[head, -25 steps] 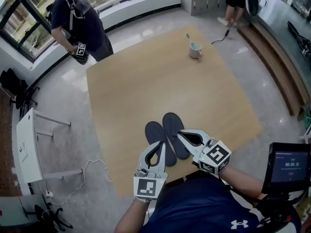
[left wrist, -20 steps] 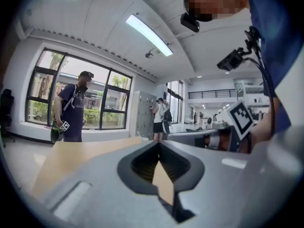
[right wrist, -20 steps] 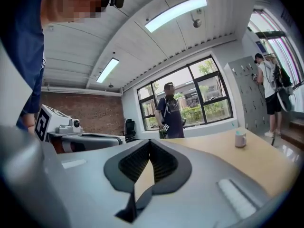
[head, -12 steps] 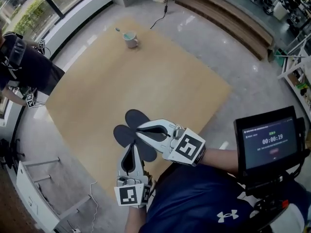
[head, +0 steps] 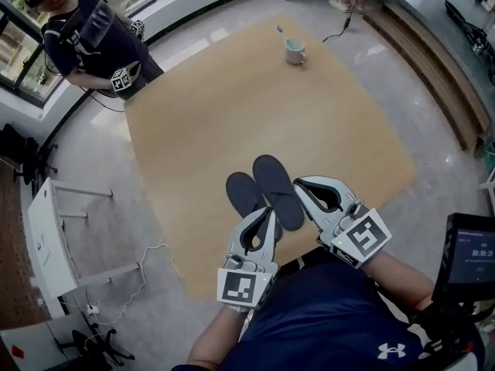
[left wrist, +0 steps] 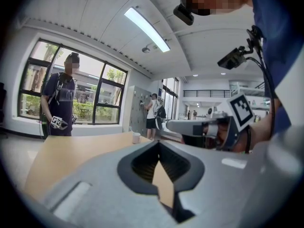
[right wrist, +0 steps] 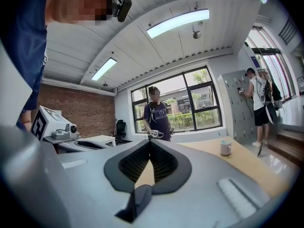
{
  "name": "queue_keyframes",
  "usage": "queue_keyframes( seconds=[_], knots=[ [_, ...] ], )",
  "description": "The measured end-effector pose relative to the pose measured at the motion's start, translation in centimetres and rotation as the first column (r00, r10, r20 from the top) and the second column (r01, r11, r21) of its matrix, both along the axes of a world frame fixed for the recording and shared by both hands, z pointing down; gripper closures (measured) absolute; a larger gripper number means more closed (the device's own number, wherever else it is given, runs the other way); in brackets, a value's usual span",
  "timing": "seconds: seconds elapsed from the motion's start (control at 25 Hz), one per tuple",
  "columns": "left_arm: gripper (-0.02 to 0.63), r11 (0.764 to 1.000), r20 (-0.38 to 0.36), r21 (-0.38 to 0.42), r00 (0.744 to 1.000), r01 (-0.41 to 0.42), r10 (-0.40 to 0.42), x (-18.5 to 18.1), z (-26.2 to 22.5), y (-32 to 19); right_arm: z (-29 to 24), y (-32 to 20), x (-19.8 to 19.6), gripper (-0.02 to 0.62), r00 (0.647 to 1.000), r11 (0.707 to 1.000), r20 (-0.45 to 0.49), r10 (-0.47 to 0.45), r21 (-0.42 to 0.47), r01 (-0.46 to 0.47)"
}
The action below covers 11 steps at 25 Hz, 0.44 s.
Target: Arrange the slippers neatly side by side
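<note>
Dark slippers [head: 272, 185] (near ends partly hidden)

Slippers [head: 274, 185] lie side by side on table [head: 232, 107], mug [head: 295, 51] far behind

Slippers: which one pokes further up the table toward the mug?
The slipper on the right: its far end lies closer to the mug. The slipper on the left sits set back, so the pair is not level.

Head view steeply down on table [head: 232, 114], gripper views level across it, sharing mug [head: 295, 51]
</note>
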State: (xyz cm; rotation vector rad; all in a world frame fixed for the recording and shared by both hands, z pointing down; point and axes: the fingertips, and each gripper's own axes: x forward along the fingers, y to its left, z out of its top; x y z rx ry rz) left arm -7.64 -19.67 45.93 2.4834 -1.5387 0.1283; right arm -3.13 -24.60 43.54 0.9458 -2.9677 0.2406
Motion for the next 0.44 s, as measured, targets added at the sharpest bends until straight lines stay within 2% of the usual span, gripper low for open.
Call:
queue_keyframes(
  seconds=[0.24, 0.44],
  knots=[
    [0.601, 0.998, 0.019, -0.035, 0.999, 0.046, -0.045, -1.6, 1.5, 0.9, 0.5, -1.2, 0.6, 0.584, 0.997, 0.994, -0.076, 0.025, 0.110, -0.017],
    [0.601, 0.996, 0.031, -0.055, 0.997, 0.073, -0.071, -3.8, 2.5, 1.9, -0.6, -1.9, -1.0, 0.584, 0.996, 0.993, -0.068, 0.054, 0.107, -0.046]
  ],
)
